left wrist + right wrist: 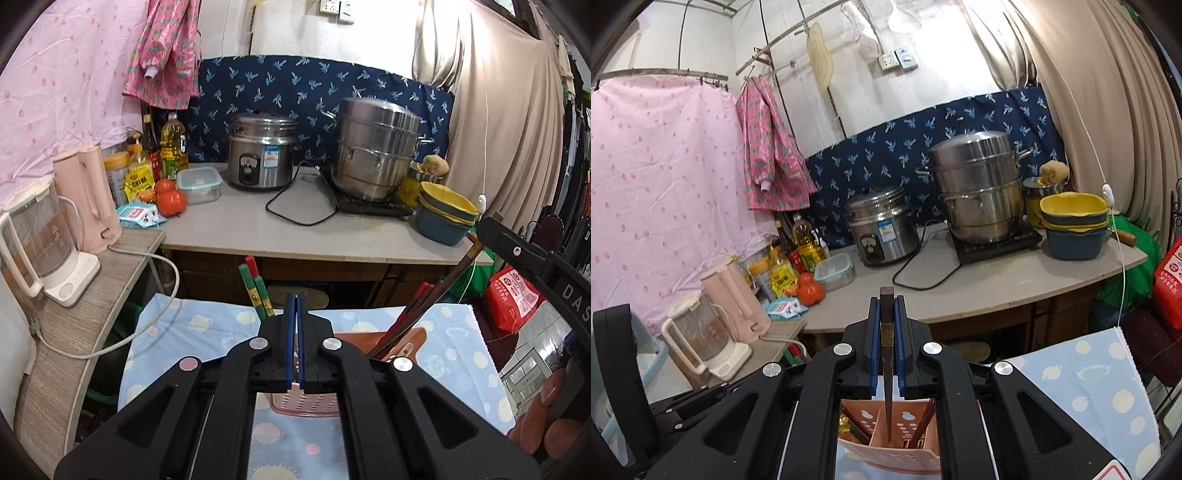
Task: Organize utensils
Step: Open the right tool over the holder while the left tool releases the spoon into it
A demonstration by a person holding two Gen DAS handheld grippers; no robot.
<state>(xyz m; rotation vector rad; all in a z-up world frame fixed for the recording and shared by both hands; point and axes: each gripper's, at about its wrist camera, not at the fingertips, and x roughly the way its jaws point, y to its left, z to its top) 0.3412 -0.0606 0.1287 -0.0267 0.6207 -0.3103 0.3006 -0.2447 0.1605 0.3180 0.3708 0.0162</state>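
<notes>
A pink perforated utensil holder [306,404] stands on the blue planet-print cloth [207,325]; it also shows in the right wrist view [886,450]. Green and red chopsticks [255,290] stick up from its left part, dark red-tipped ones [421,301] from its right. My left gripper [295,299] is shut and empty, right over the holder. My right gripper [887,302] is shut on a dark brown chopstick [887,365], held upright with its tip down in the holder's middle compartment. The right gripper's arm [532,258] shows at the right in the left wrist view.
Behind is a grey counter [258,229] with a rice cooker [262,151], a steel steamer pot [373,147], stacked bowls [447,214], tomatoes [170,201], bottles and a lidded box. Two kettles [40,240] stand on a side shelf at the left, with a white cord.
</notes>
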